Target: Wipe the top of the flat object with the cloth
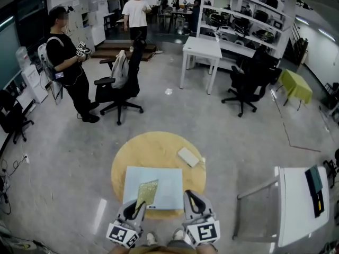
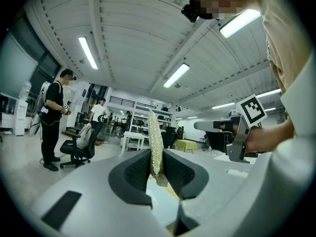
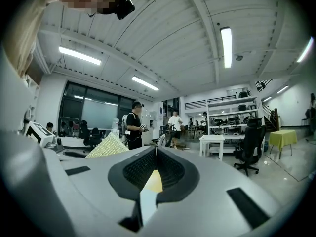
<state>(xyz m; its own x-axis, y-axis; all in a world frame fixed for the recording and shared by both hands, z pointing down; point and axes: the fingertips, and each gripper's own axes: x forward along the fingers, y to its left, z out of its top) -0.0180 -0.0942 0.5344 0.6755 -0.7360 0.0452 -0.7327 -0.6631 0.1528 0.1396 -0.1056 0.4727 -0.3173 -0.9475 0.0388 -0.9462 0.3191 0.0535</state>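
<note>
"Flat board (image 1: 161,187): position at inspection?" asked the examiner.

"It lay on the round wooden table (image 1: 153,147), at the near edge, directly ahead of both grippers. Its long axis ran left to right across the person. A small white block (image 1: 188,156) sat on the table just beyond its far right corner, apart from it."

"And the cloth?"

"The yellow-green cloth (image 1: 147,192) was over the left half of the board, reaching forward from the left gripper (image 1: 139,208). That gripper's jaws were clamped on the cloth's near end, and the fabric stood edge-on between the pads (image 2: 138,172). I could not confirm whether the cloth lay flat on the surface."

"The other tool?"

"The right gripper (image 1: 189,199) was at the board's near right edge with its jaws pressed together at the tips and nothing between them."

"Finding?"

"The left gripper was the working one. Most of the uncovered board lay to the right of the cloth and some beyond it. In my judgement the stroke would need to run rightward along the long axis."
</note>
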